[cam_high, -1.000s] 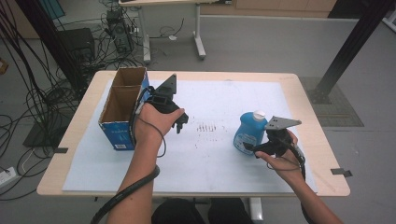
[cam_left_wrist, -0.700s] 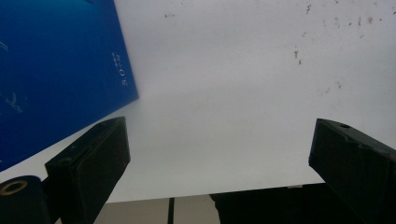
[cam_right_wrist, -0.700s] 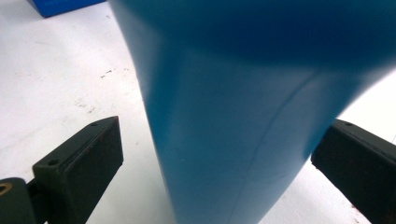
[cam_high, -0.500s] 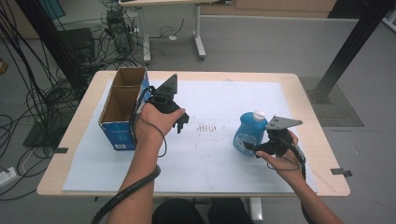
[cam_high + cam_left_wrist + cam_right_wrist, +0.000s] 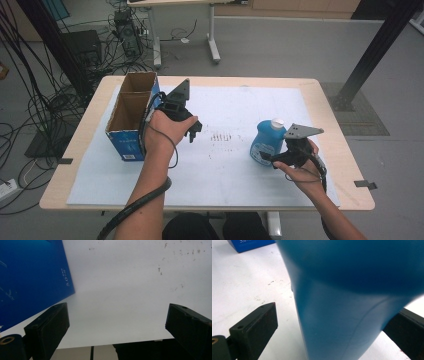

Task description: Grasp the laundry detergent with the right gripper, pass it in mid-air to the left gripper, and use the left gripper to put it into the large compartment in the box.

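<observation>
A blue bottle (image 5: 266,141) with a white cap stands upright on the white sheet, right of the middle. My right gripper (image 5: 265,158) is low at the bottle's near side. In the right gripper view the bottle (image 5: 352,302) stands between the open jaws of the right gripper (image 5: 332,325); the left jaw is a gap away from it and the right jaw is partly hidden behind it. My left gripper (image 5: 193,131) hovers just right of an open cardboard box (image 5: 131,112) with blue sides. The left gripper (image 5: 117,322) is open, with bare sheet between its jaws and the box's blue side (image 5: 30,282) at upper left.
The white sheet (image 5: 225,165) covers most of the wooden table (image 5: 80,150). A patch of small dark marks (image 5: 222,136) lies on it between the two hands. Cables and another table's legs stand on the floor beyond the far edge.
</observation>
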